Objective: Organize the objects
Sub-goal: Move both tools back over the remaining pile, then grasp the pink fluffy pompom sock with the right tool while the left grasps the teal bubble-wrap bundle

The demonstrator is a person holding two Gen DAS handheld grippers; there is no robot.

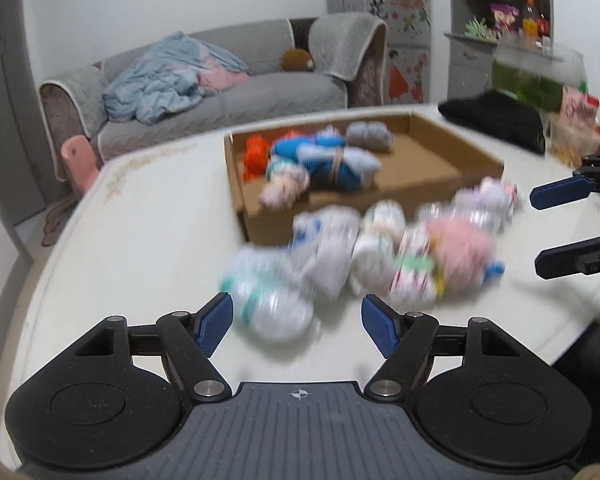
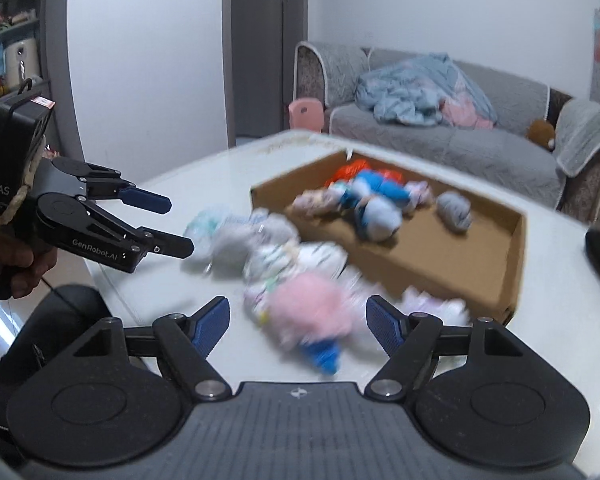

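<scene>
A shallow cardboard box (image 1: 440, 160) (image 2: 460, 264) on the white table holds several rolled sock bundles: orange (image 1: 256, 152), blue (image 1: 332, 164), grey (image 1: 368, 136). More bundles lie blurred in front of it, among them a white one (image 1: 272, 304) and a pink one (image 1: 460, 256) (image 2: 312, 308). My left gripper (image 1: 296, 328) is open, its jaws on either side of the white bundle. My right gripper (image 2: 298, 328) is open just before the pink bundle. Each gripper shows in the other's view, the right (image 1: 548, 232) and the left (image 2: 172, 224).
A black cloth (image 1: 496, 120) and snack bags (image 1: 576, 128) lie at the table's far right. Behind the table (image 1: 160, 220) are a grey sofa (image 1: 220, 88) with a blue blanket, a pink stool (image 1: 80, 160) and shelves.
</scene>
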